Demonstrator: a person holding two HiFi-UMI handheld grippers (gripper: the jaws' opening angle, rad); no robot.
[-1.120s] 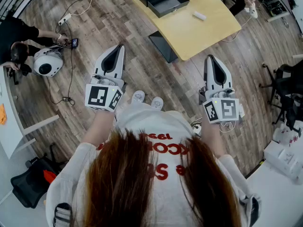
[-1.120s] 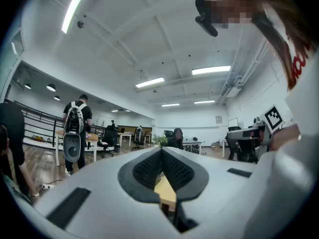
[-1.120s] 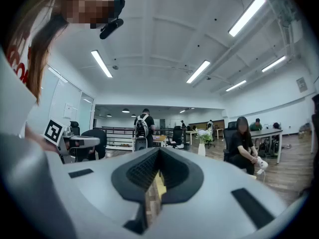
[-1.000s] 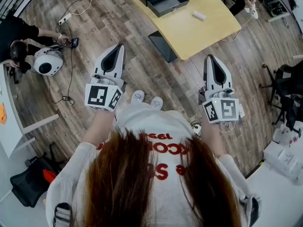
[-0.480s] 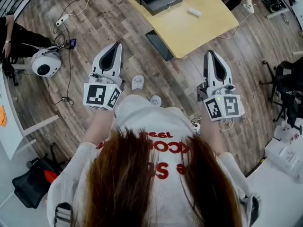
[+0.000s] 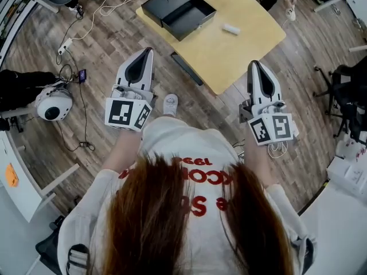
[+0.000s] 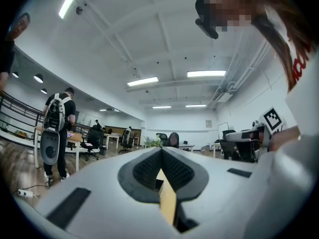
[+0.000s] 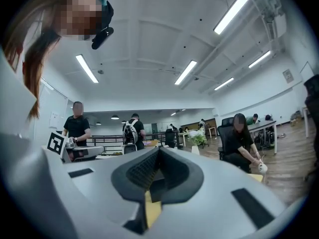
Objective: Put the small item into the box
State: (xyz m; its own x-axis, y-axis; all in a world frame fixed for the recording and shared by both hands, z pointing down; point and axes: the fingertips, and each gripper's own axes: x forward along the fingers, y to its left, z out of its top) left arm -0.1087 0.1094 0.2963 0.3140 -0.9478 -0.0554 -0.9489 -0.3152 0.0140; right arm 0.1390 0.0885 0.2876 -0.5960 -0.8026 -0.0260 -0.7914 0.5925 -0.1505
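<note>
Two grippers, left gripper [image 6: 147, 52] and right gripper [image 6: 254, 65], each clenched on nothing, held over wood floor [image 6: 206, 105]. One small white item [image 6: 230, 28] lies on the yellow table [image 6: 243, 50], right of the open black box [image 6: 178, 10] and apart from it.

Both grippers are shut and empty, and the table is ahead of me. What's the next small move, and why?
Probably step up to the table and bring the right gripper toward the item, opening its jaws on the way. The item lies on the tabletop to the right of the open box, well ahead of that gripper, which is shut, holds nothing and is the nearer one.
</note>
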